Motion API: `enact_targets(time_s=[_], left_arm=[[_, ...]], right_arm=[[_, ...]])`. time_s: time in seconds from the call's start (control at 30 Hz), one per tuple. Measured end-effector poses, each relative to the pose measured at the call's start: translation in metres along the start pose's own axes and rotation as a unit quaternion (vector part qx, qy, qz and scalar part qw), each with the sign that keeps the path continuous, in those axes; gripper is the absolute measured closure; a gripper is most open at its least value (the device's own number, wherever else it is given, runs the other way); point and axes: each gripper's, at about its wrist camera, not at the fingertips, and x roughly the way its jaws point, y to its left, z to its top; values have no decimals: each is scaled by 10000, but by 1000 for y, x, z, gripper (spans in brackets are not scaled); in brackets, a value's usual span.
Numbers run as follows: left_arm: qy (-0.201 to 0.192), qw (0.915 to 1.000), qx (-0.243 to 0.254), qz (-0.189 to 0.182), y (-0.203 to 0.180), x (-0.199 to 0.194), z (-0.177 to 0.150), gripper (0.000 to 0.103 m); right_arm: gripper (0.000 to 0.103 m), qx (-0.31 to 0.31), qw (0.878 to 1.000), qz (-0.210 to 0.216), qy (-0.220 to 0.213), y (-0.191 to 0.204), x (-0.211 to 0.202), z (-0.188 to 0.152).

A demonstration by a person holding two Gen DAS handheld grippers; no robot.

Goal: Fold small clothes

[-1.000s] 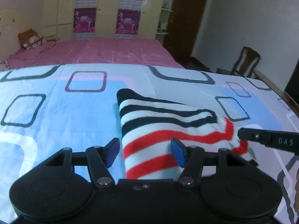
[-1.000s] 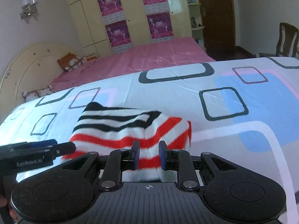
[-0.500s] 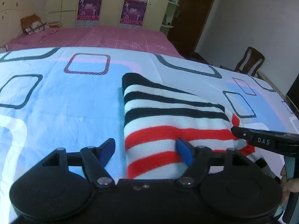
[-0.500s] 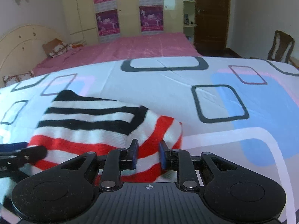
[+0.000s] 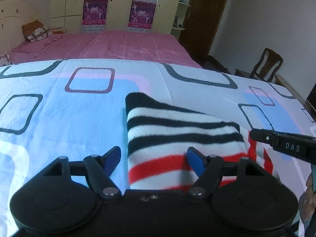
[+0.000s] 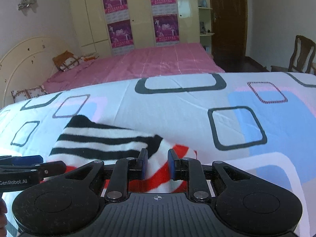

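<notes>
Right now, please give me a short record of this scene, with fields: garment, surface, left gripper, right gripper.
garment: folded striped garment, black, white and red
surface: patterned sheet, garment lies on it
left gripper: open, jaws just widened, astride the garment's left edge, not pressing
right gripper: jaws narrow, closed on the garment's red-striped part

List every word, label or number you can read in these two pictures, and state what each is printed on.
"DAS": on the right gripper, seen from the left wrist camera.
"GenRobot.AI": on the left gripper, seen from the right wrist camera.
Wardrobe posters: print too small and blurred to read.
</notes>
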Motion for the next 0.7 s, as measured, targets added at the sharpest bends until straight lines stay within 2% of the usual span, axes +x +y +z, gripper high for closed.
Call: enact_targets(time_s=[0.6,0.7], left_arm=[[25,9995,-276,136,8,28,18,30],[207,9990,-351,193,12,41,19,30]], right_arm=[[81,66,9999,-89,57,-9,26,12],[81,-60,9996,-213,183,-6,37,12]])
